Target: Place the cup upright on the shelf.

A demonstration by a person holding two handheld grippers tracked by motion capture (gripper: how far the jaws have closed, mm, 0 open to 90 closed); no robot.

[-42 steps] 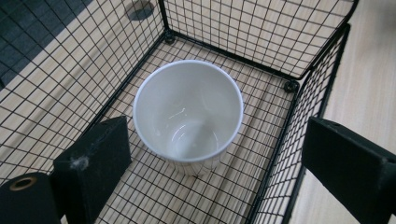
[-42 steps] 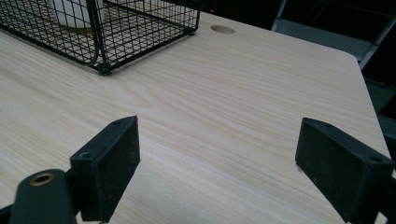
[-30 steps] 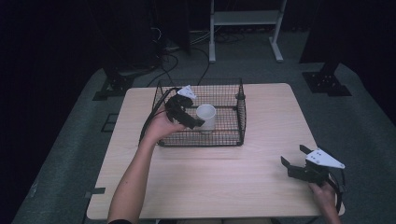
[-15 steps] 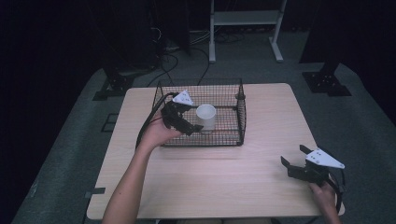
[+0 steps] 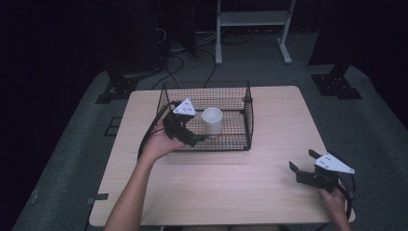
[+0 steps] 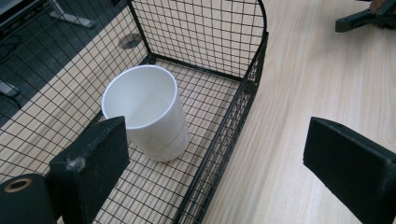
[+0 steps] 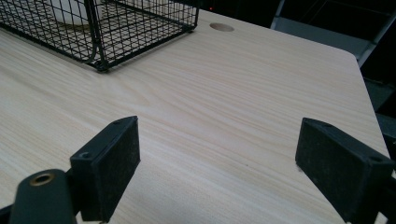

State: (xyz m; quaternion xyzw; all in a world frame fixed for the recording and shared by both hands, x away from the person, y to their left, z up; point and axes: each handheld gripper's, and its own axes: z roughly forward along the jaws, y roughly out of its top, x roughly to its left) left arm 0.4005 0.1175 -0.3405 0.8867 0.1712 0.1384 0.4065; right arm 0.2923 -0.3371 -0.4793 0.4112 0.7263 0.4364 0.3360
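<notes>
Working down from the biggest: light wooden table (image 5: 231, 192), bare apart from a black wire basket (image 5: 248, 122) set toward its 12 o'clock edge. Inside the basket, upright and mouth up, a white plastic cup (image 5: 212, 121), empty, standing on the mesh floor a little toward 9 o'clock of centre.

Left gripper (image 6: 219, 172) held at the basket's 7 o'clock corner, jaws spread wide with nothing between them; they straddle the near wire wall, one pad inside just beside the cup, the other out over the table.

Right gripper (image 5: 312, 166) low over the table at 4 o'clock, well apart from the basket, jaws wide, nothing held.

Cup judged light, thin-walled, smooth; likely to flex or tip under a hard pinch. Best hold probably across the upper wall below the rim, gently.
</notes>
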